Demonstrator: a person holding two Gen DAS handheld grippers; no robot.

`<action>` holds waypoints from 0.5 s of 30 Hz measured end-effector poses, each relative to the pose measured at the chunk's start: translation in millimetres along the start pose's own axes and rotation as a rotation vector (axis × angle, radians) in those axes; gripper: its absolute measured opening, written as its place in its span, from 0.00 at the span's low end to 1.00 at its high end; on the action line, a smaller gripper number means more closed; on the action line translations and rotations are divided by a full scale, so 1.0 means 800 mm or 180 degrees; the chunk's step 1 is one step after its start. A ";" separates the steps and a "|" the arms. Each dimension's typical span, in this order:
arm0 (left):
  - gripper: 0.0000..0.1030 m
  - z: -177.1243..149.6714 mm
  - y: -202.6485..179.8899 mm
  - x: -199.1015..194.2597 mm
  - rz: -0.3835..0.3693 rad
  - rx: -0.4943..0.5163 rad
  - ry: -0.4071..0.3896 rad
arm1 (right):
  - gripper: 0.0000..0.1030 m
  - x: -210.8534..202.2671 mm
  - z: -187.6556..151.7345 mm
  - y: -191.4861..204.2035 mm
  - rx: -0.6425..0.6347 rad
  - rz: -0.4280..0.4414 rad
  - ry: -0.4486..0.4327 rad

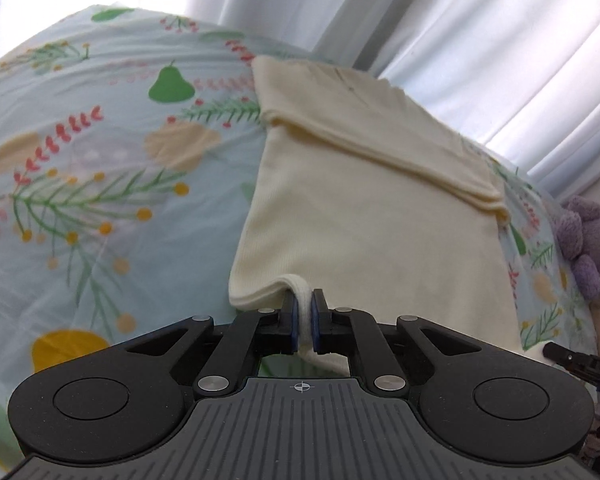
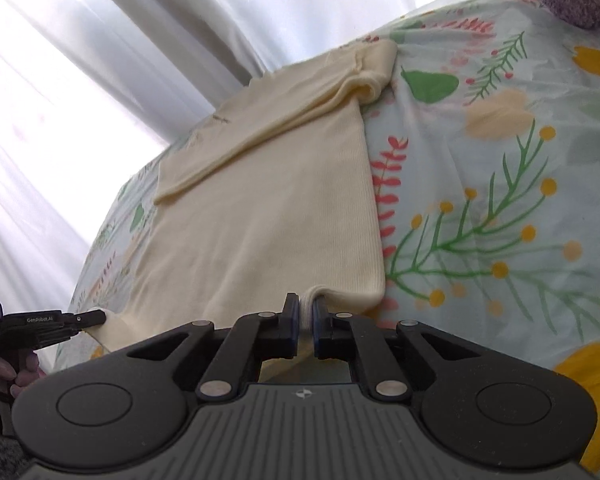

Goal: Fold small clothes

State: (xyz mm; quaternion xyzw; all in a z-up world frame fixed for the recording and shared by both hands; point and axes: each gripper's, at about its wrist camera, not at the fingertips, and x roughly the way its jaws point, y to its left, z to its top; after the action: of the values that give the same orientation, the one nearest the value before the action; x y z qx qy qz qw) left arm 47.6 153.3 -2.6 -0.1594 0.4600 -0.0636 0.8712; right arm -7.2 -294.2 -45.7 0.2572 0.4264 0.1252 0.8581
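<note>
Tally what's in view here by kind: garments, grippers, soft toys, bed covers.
Garments: 1, the cream top, partly folded.
Grippers: 2, the left gripper and right gripper, each pinching the top's near hem.
Soft toys: 1, a purple plush toy.
Bed covers: 1, the floral sheet.
Total: 5

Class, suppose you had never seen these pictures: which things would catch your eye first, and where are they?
The cream garment lies flat mid-frame on the floral bedsheet, its far part folded over. The left gripper and right gripper each pinch its near hem. Bright white curtains fill the background.
</note>
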 end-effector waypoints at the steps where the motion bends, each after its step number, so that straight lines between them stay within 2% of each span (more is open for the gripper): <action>1: 0.08 0.012 -0.002 0.002 -0.0007 -0.0005 -0.0063 | 0.06 0.002 0.011 0.002 0.0006 -0.0009 -0.0078; 4: 0.08 0.044 -0.011 0.014 -0.0011 0.0021 -0.0271 | 0.06 0.013 0.043 0.011 -0.0052 -0.0031 -0.0293; 7: 0.08 0.072 -0.022 0.037 0.0125 0.0141 -0.0436 | 0.06 0.032 0.076 0.023 -0.0189 -0.0124 -0.0462; 15: 0.08 0.112 -0.032 0.118 0.0446 0.0270 -0.0448 | 0.06 0.105 0.137 0.045 -0.0514 -0.0684 -0.0699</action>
State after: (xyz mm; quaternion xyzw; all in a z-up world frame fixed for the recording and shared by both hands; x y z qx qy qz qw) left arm 175.7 124.2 -20.6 -0.0939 0.4046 -0.0106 0.9096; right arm 131.1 -264.0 -27.0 0.1525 0.3437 0.0377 0.9259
